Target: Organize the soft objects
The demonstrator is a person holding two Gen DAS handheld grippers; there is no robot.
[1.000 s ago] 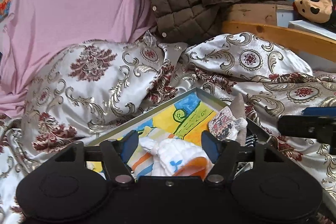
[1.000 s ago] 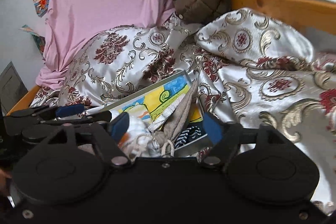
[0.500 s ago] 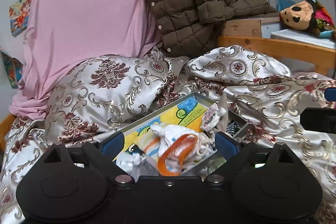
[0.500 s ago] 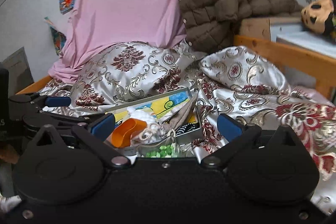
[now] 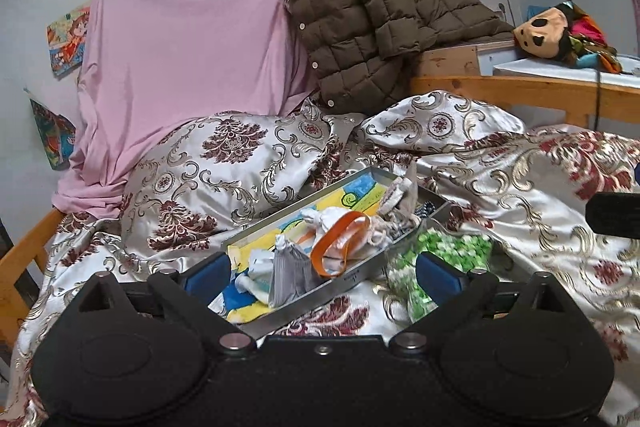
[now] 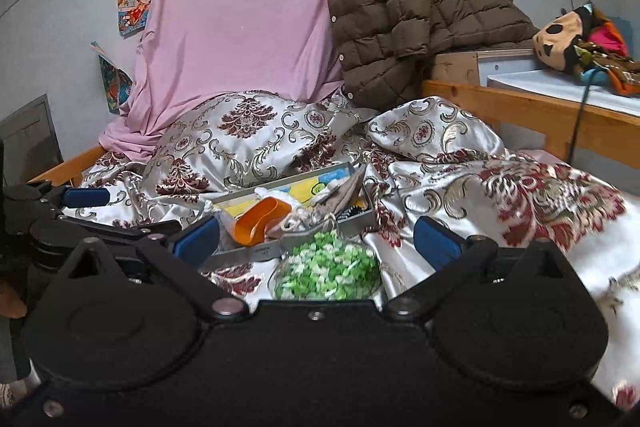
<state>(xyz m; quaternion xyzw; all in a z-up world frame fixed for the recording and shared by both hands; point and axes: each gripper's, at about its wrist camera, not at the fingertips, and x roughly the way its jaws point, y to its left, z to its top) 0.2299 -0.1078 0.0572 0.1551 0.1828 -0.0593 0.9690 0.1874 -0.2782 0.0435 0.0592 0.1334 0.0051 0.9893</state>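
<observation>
A grey metal tray (image 5: 320, 287) with a colourful drawing inside lies on the bed. It holds small soft items: white socks with an orange cuff (image 5: 340, 239), a grey sock (image 5: 290, 277) and a beige one (image 5: 404, 187). A clear bag of green and white bits (image 5: 448, 251) lies against the tray's right end. My left gripper (image 5: 320, 275) is open and empty, just in front of the tray. My right gripper (image 6: 316, 235) is open and empty, above the green bag (image 6: 328, 271), with the tray (image 6: 248, 251) behind it. The left gripper (image 6: 84, 199) shows at the left of the right wrist view.
The bed is covered by a crumpled silver and maroon quilt (image 5: 520, 179) with a matching pillow (image 5: 224, 167). A pink sheet (image 5: 192, 47) and a brown padded jacket (image 5: 372, 19) hang behind. A wooden bed rail (image 5: 520, 91) and a plush toy (image 5: 548, 31) are at the right.
Both grippers have drawn back from the tray and opened wider. The socks they were close to now lie in the tray, and the green bag has come into view.
</observation>
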